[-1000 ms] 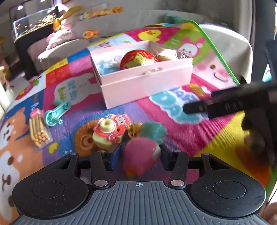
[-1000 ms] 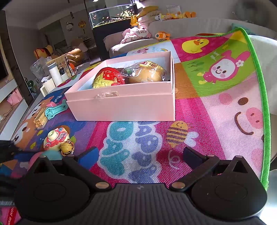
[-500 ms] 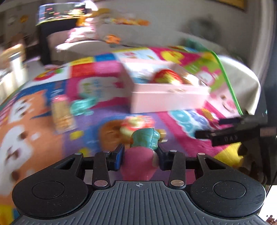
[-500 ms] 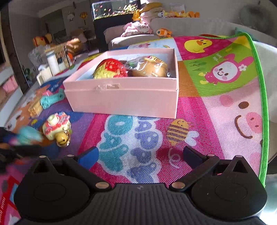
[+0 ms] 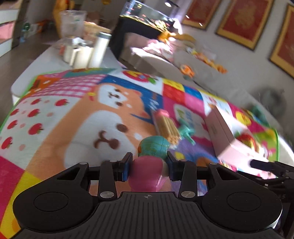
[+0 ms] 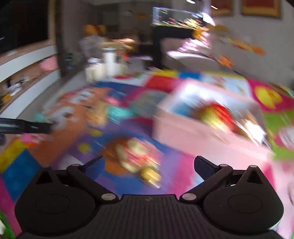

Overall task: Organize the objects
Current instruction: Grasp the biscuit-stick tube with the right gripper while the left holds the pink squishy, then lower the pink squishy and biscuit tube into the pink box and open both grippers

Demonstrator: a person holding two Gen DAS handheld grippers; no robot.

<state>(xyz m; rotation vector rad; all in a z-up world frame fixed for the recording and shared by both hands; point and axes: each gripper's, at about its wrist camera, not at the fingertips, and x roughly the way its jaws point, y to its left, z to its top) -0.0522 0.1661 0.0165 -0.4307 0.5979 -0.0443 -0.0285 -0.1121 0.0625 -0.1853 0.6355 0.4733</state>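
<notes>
My left gripper [image 5: 148, 166] is shut on a pink and teal toy [image 5: 149, 161] and holds it above the colourful play mat [image 5: 77, 117]. A pink box [image 5: 227, 139] with a red and yellow ball inside lies to the right. A pack of biscuit sticks [image 5: 165, 125] and a teal toy [image 5: 186, 131] lie beyond the held toy. My right gripper [image 6: 148, 165] is open and empty over a blurred round toy [image 6: 136, 160], with the pink box [image 6: 205, 128] at the right.
Cups and a bottle [image 5: 86, 49] stand at the mat's far left. A sofa with soft toys [image 5: 174, 53] and a fish tank [image 5: 147, 16] lie behind. The right gripper's finger [image 5: 266, 165] shows at the right edge. The right wrist view is heavily blurred.
My left gripper has lifted the pink and teal toy and swung left, so the box now sits at the right. My right gripper has swung left toward the round toy.
</notes>
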